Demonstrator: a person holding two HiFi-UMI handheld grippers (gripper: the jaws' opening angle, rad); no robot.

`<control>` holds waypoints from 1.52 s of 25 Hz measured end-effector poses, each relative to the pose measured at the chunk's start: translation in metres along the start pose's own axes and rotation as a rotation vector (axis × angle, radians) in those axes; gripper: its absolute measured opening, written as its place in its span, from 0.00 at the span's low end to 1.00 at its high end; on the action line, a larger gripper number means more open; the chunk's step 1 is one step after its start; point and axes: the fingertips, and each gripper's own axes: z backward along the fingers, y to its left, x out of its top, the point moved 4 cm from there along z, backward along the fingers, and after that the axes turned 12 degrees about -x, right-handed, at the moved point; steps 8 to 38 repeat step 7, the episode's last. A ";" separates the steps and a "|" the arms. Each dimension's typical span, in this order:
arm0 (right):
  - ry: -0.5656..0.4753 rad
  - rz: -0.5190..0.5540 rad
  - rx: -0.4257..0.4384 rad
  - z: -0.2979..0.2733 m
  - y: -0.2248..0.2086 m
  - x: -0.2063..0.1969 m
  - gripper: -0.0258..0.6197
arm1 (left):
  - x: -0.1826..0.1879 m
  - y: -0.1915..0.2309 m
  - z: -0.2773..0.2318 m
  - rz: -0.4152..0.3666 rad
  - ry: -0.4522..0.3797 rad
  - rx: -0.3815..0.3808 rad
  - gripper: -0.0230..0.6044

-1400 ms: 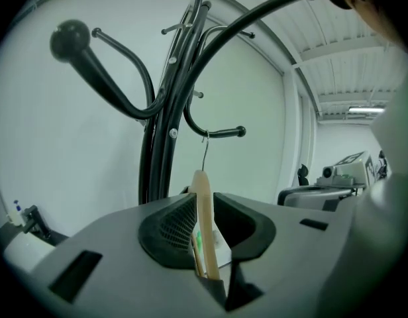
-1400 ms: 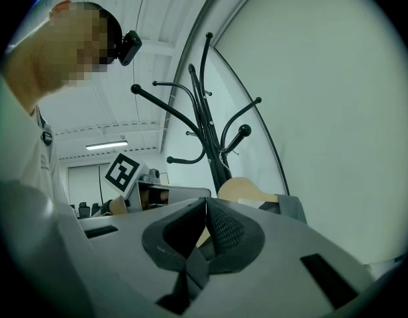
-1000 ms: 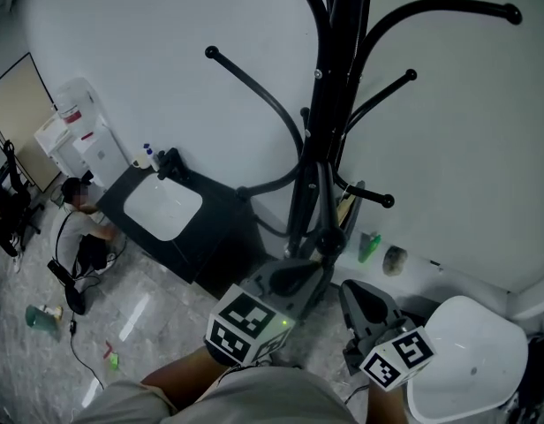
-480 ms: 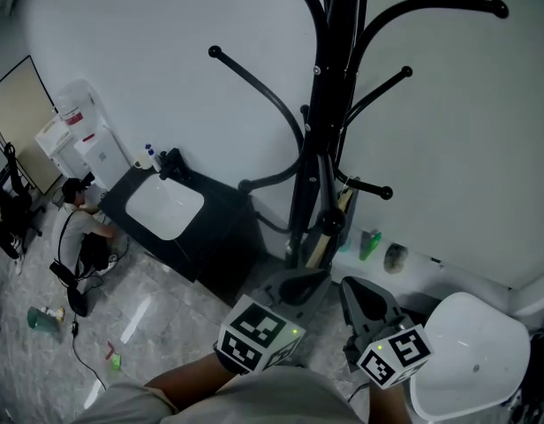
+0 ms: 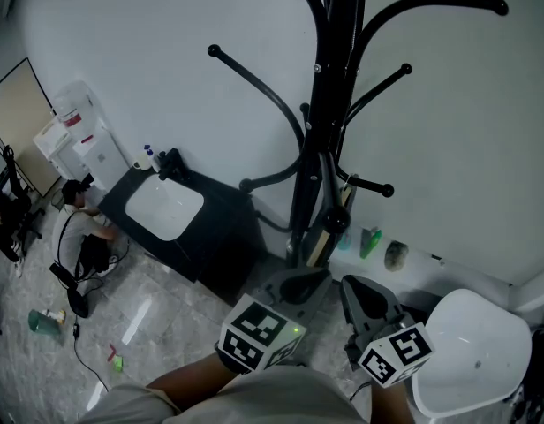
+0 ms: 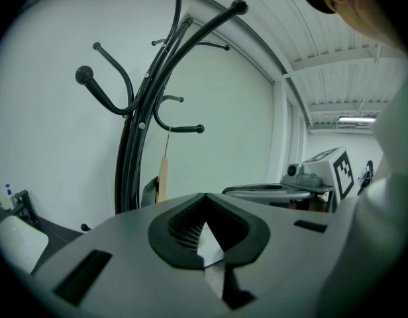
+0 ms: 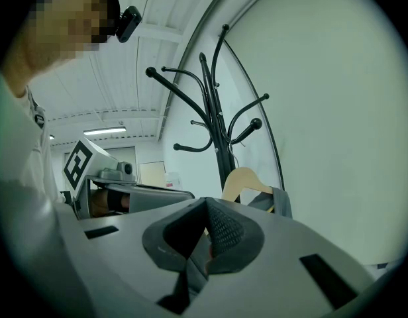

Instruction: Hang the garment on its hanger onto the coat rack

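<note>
The black coat rack [image 5: 329,104] stands against the white wall. A wooden hanger [image 5: 320,246] with a grey garment [image 5: 328,206] hangs from one of its lower pegs. The left gripper view shows that hanger [image 6: 162,178] dangling beside the rack [image 6: 134,144]. In the right gripper view the hanger [image 7: 244,177] and a fold of the garment [image 7: 278,203] show past the jaws. My left gripper [image 5: 296,283] sits just below the hanger, jaws shut with nothing in them. My right gripper [image 5: 367,300] is lower right of it, also shut and empty.
A black cabinet with a white basin top [image 5: 162,208] stands left of the rack. Behind it are a water dispenser [image 5: 80,140] and a person sitting on the floor [image 5: 82,208]. A white chair seat [image 5: 475,353] is at the lower right, a green bottle [image 5: 369,244] by the wall.
My left gripper has drawn back a little from the rack. The hanger has swung and now hangs on the peg, its wooden bar showing. The right gripper has barely moved.
</note>
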 end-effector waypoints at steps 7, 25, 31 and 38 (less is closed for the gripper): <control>0.001 0.003 -0.007 0.001 0.000 0.000 0.06 | 0.000 0.000 0.000 0.000 -0.001 -0.002 0.05; 0.001 0.003 -0.007 0.001 0.000 0.000 0.06 | 0.000 0.000 0.000 0.000 -0.001 -0.002 0.05; 0.001 0.003 -0.007 0.001 0.000 0.000 0.06 | 0.000 0.000 0.000 0.000 -0.001 -0.002 0.05; 0.001 0.003 -0.007 0.001 0.000 0.000 0.06 | 0.000 0.000 0.000 0.000 -0.001 -0.002 0.05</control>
